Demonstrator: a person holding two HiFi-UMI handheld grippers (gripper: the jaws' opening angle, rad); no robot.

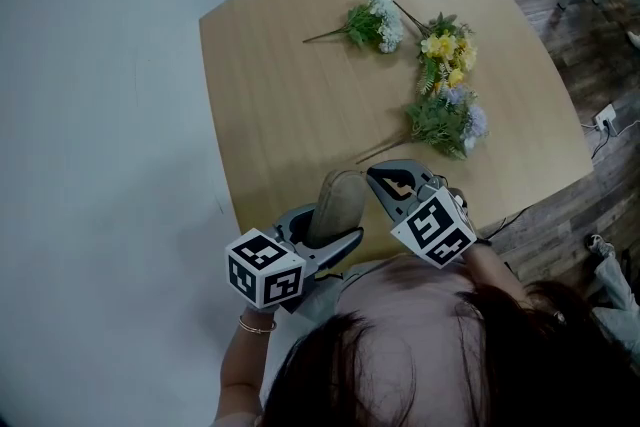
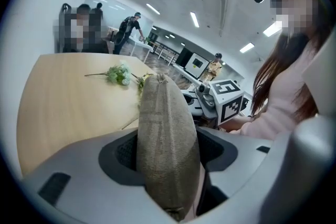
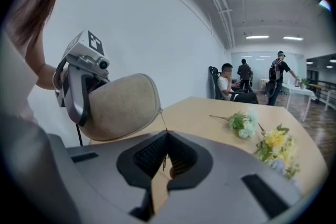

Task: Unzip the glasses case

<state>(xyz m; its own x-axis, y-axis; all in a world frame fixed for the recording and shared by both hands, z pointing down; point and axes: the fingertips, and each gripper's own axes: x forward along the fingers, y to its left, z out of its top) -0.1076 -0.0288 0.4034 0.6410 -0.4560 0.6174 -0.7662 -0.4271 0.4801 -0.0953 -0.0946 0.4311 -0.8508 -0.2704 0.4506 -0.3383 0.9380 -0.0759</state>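
Observation:
The khaki fabric glasses case (image 1: 335,203) stands on edge above the near part of the wooden table (image 1: 300,85). My left gripper (image 1: 328,237) is shut on it; its pads press both sides of the case (image 2: 165,144). My right gripper (image 1: 388,181) sits just right of the case's far end. In the right gripper view the case (image 3: 121,107) hangs at the left, held by the left gripper (image 3: 79,86). A thin zipper pull (image 3: 164,139) runs from the case's edge down into the right gripper (image 3: 165,163), which is shut on it. The zipper's track is hard to make out.
Artificial flower sprigs lie further out on the table: a white and green one (image 1: 375,20), a yellow one (image 1: 447,50), a lilac one (image 1: 450,123). People sit and stand at the back of the room (image 3: 236,81). The table's near edge is under my hands.

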